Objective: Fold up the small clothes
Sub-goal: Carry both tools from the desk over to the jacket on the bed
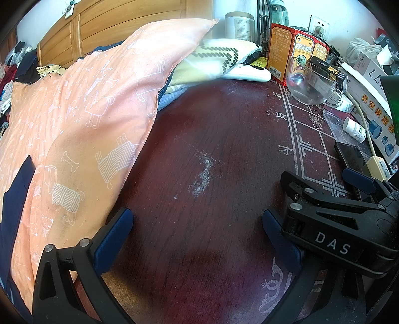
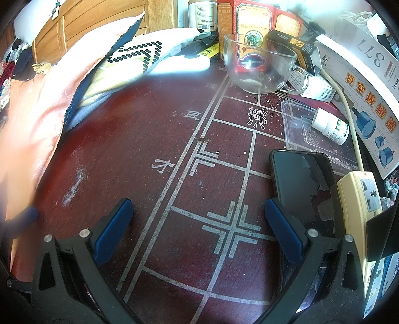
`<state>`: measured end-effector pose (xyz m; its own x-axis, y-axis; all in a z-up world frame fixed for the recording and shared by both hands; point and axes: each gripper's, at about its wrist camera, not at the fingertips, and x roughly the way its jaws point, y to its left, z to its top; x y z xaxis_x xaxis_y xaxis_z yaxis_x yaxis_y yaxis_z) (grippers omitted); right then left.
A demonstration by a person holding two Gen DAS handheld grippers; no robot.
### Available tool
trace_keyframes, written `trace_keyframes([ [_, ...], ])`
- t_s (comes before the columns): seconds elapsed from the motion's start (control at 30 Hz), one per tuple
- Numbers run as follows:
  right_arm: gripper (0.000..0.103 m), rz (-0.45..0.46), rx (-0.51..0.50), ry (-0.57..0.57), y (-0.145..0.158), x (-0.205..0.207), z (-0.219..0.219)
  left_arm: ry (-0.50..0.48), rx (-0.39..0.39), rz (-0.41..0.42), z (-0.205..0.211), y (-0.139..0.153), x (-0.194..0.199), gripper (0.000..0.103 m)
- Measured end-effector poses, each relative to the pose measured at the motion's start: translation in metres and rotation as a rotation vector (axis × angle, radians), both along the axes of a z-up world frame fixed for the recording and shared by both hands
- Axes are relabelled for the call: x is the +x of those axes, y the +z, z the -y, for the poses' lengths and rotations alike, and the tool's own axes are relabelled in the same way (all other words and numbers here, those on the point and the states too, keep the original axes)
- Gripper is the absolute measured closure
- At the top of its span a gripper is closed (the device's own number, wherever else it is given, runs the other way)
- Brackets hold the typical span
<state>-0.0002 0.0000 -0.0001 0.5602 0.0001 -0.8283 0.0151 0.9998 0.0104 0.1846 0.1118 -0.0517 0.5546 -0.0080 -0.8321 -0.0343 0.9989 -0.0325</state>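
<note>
An orange cloth point(image 1: 74, 119) printed with white dogs and edged in navy lies heaped along the left of the dark red table point(image 1: 199, 124); it is also at the left edge of the right wrist view as the orange cloth point(image 2: 32, 119). My left gripper point(image 1: 198, 224) is open over bare tabletop, its left finger beside the cloth's edge. My right gripper point(image 2: 198, 211) is open above the table's white line pattern, holding nothing. In the left wrist view the right gripper point(image 1: 321, 177) sits just to the right, fingers apart.
A yellow-white patterned cloth point(image 2: 129, 62) lies behind the orange one. At the back and right are a glass cup point(image 2: 259, 64), red boxes point(image 2: 249, 22), a pill bottle point(image 2: 329, 127), a black phone point(image 2: 301, 182) by the right finger, and a power strip point(image 2: 359, 199).
</note>
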Motion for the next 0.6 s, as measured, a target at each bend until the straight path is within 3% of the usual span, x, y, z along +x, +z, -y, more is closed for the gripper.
trace_keyframes([
  [0.3,0.0,0.003,0.007,0.023,0.0,0.003,-0.002,-0.015,-0.001,-0.001,0.0,0.0,0.002,0.0],
  [0.43,0.0,0.049,0.122,0.091,0.006,-0.004,0.001,-0.124,-0.041,-0.017,-0.001,0.004,-0.009,0.0],
  [0.53,0.0,0.138,0.175,0.157,0.025,-0.026,0.0,-0.142,-0.129,0.046,-0.017,0.024,-0.037,0.0],
  [0.6,0.0,0.168,0.267,0.201,0.042,-0.04,0.0,-0.13,-0.188,0.152,-0.041,0.056,-0.07,0.0],
])
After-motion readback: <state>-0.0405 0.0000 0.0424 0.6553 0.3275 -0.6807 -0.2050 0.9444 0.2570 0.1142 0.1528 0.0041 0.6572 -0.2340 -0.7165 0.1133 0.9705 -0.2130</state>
